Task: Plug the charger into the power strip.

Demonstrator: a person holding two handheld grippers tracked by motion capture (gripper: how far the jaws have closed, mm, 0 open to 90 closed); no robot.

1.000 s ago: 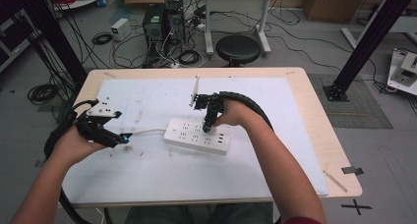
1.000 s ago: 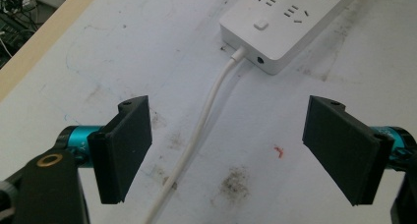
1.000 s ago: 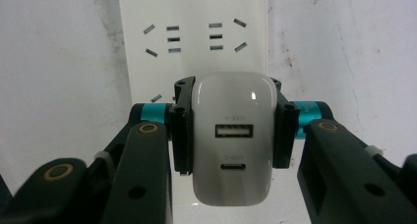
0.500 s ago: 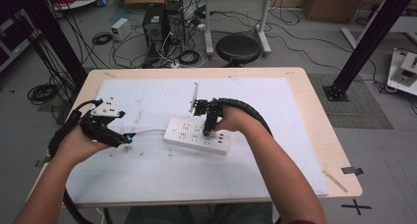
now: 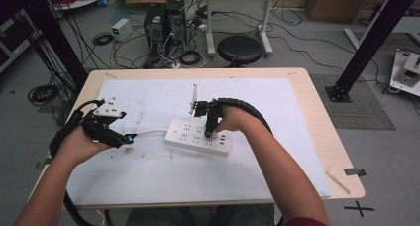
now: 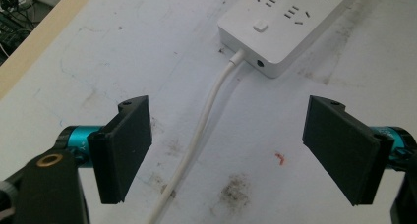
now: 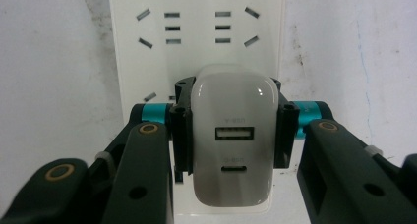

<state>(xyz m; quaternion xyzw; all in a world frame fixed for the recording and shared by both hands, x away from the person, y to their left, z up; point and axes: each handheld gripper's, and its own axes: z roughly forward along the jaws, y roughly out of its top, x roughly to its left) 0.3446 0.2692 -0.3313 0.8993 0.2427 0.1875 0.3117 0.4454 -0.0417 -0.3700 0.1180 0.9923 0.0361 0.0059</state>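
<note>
A white mat covers the table (image 5: 317, 137). Near its middle lies a power strip (image 5: 184, 136). The right gripper (image 7: 231, 135) squeezes a small, hard, smooth charger (image 7: 231, 150) by its flat sides, right over the strip. It looks light. The left gripper (image 6: 231, 150), near the table's left edge, holds nothing, jaws wide apart.

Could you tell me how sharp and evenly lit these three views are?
High view: soft, dim at the floor edges. Left gripper view: crisp on the cable, even light. Right gripper view: glare spot on the charger, power strip slightly soft.
</note>
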